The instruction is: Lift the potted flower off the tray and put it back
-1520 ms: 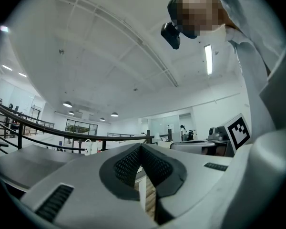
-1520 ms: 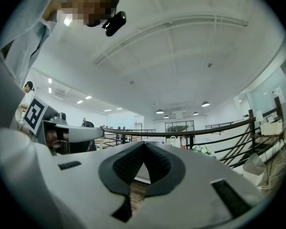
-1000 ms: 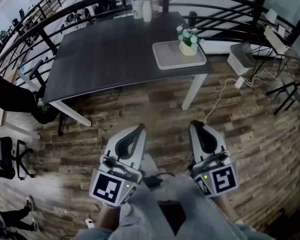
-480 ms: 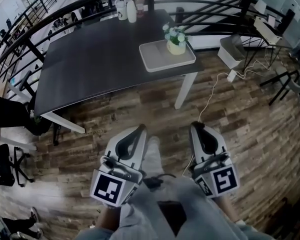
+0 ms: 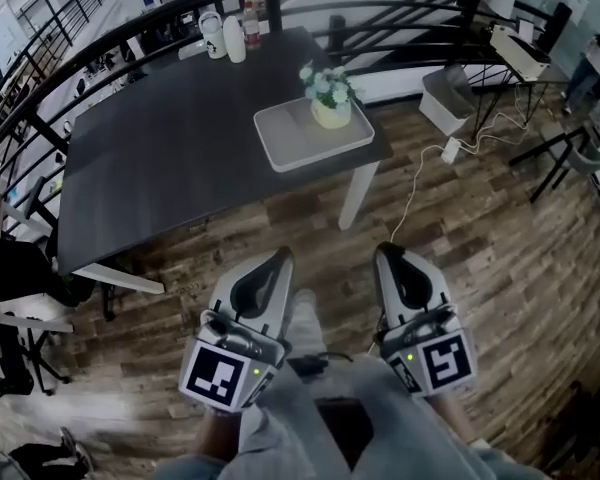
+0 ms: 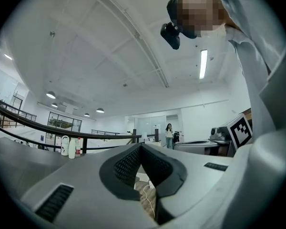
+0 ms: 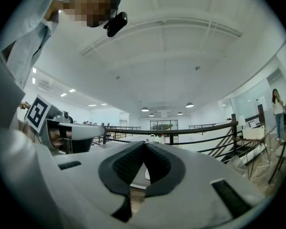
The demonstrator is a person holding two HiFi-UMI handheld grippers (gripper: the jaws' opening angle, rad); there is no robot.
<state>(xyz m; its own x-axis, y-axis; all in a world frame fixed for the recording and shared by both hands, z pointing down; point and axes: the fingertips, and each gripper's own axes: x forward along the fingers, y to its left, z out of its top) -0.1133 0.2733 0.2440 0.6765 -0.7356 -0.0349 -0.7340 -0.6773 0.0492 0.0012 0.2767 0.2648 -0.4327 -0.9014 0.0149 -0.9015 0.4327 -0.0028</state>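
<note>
Plainly, both pairs of jaws are pressed together — nothing held.
Left gripper and right gripper hang side by side over the wood floor, well apart from the bench. The potted flower stands upright at the far right of the tray — blooms up, long axis vertical.

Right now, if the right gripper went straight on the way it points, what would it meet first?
Nothing close: the shut, empty right gripper points level across wooden floor. Probably the near edge of the table by the tray comes first, though depth is unclear.
</note>
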